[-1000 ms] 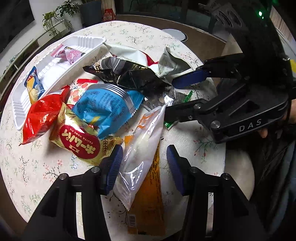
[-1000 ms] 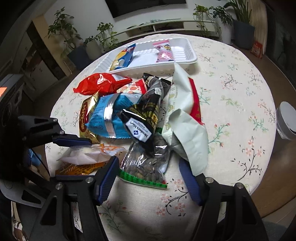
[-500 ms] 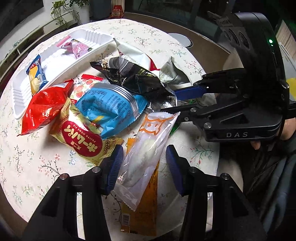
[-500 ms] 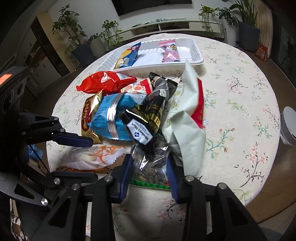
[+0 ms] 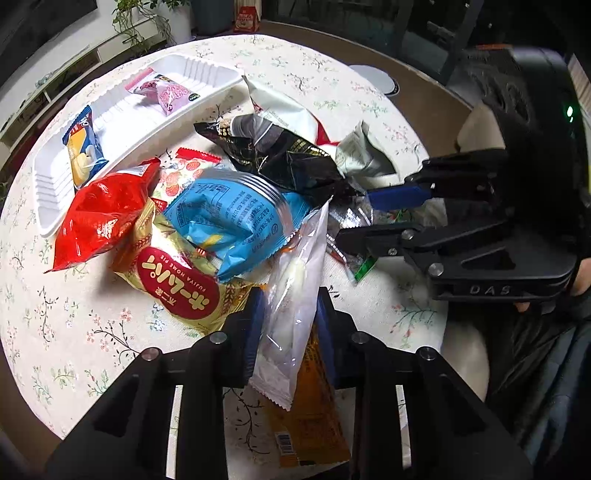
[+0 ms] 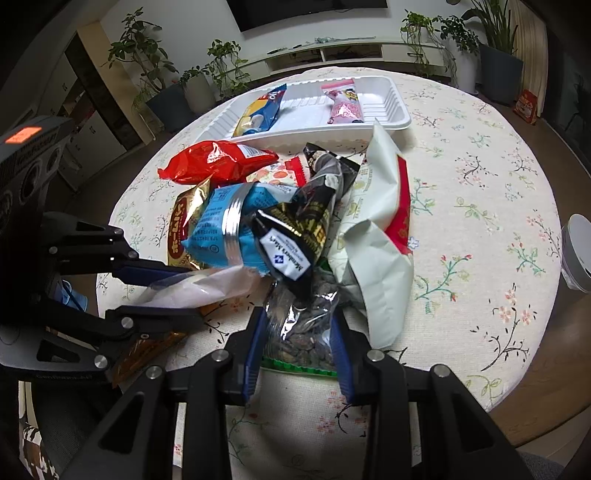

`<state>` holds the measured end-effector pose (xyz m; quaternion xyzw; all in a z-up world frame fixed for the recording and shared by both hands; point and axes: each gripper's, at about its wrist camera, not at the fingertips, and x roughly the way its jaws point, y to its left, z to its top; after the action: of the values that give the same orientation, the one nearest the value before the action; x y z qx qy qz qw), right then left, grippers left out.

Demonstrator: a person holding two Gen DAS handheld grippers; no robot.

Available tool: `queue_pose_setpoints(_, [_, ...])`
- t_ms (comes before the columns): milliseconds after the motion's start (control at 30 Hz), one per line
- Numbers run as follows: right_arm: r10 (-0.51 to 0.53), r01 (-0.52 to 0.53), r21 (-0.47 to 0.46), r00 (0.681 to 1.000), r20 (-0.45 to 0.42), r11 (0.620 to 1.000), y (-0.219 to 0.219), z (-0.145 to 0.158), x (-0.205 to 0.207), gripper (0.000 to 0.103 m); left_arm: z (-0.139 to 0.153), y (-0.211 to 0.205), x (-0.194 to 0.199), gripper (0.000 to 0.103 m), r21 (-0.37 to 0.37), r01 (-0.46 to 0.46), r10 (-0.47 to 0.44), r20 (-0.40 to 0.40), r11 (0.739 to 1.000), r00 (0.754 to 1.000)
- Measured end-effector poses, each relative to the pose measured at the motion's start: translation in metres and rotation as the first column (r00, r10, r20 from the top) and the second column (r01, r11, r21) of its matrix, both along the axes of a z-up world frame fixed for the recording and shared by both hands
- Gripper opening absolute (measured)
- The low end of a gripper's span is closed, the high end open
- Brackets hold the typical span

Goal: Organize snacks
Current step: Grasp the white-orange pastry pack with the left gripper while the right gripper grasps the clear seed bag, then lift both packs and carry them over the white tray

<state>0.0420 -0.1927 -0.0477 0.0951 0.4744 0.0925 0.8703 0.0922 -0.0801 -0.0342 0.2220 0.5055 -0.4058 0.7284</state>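
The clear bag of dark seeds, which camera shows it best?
The right wrist view: the clear seed bag fills the near foreground between that hand-held gripper's pads. The left wrist view shows only crumpled plastic and its green edge.

Round table (image 6: 480,206) with a flowery cloth sits on a brown floor (image 6: 569,144), leafy potted plants (image 6: 221,74) line a white wall beside a long low white shelf unit (image 6: 351,55), and there's what looks like a dark TV (image 6: 314,11) mounted above.

Round table in a floral cream cloth (image 6: 480,192) is carrying a heap of crinkly snack packets (image 5: 229,218) and a long white ribbed plastic tray (image 6: 391,110), plus a white disc (image 5: 373,77) sitting near the edge.
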Motion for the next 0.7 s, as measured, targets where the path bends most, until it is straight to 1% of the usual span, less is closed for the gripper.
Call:
queue_pose_setpoints(67, [-0.001,0.001,0.005,1.000,0.001,1.000,0.000,0.000,-0.001,0.037,0.003,0.001,0.001,0.026,-0.039,-0.016,0.015,-0.019,0.999,1.000])
queue_pose_setpoints(167, [-0.002,0.002,0.010,1.000,0.003,1.000,-0.001,0.000,-0.001,0.037,0.005,0.001,0.002,0.026,-0.064,-0.026,0.024,-0.030,0.998,0.999])
queue_pose_setpoints(300, [-0.001,0.001,0.013,1.000,0.004,1.000,-0.002,0.000,-0.002,0.036,0.004,-0.004,0.002,0.025,-0.053,-0.042,0.041,-0.012,0.998,0.999])
queue_pose_setpoints(333, [0.000,0.000,0.012,1.000,0.005,1.000,-0.001,0.000,-0.002,0.036,0.003,-0.006,0.002,0.018,-0.049,-0.044,0.044,-0.011,0.998,0.999])
queue_pose_setpoints(367, [0.002,-0.002,0.010,1.000,0.005,1.000,-0.001,0.000,-0.002,0.036,0.002,-0.008,0.001,0.016,-0.040,-0.048,0.048,-0.003,0.998,0.999])
queue_pose_setpoints(533, [0.008,-0.008,0.012,1.000,0.011,1.000,0.001,0.002,-0.004,0.034,0.002,-0.010,-0.001,0.016,-0.024,-0.055,0.055,0.009,0.998,0.998])
queue_pose_setpoints(567, [0.008,-0.009,0.014,1.000,0.012,1.000,0.001,0.002,-0.005,0.033,0.003,-0.010,-0.001,0.016,-0.025,-0.056,0.056,0.011,0.998,0.998])
queue_pose_setpoints(600, [0.010,-0.010,0.018,1.000,0.014,1.000,0.001,0.003,-0.006,0.030,0.003,-0.009,-0.001,0.015,-0.027,-0.059,0.060,0.014,0.998,0.998])
queue_pose_setpoints(700, [0.009,-0.010,0.038,1.000,0.019,0.999,0.000,0.005,-0.011,0.029,0.004,-0.005,-0.004,0.015,-0.041,-0.071,0.072,0.017,0.997,0.997])
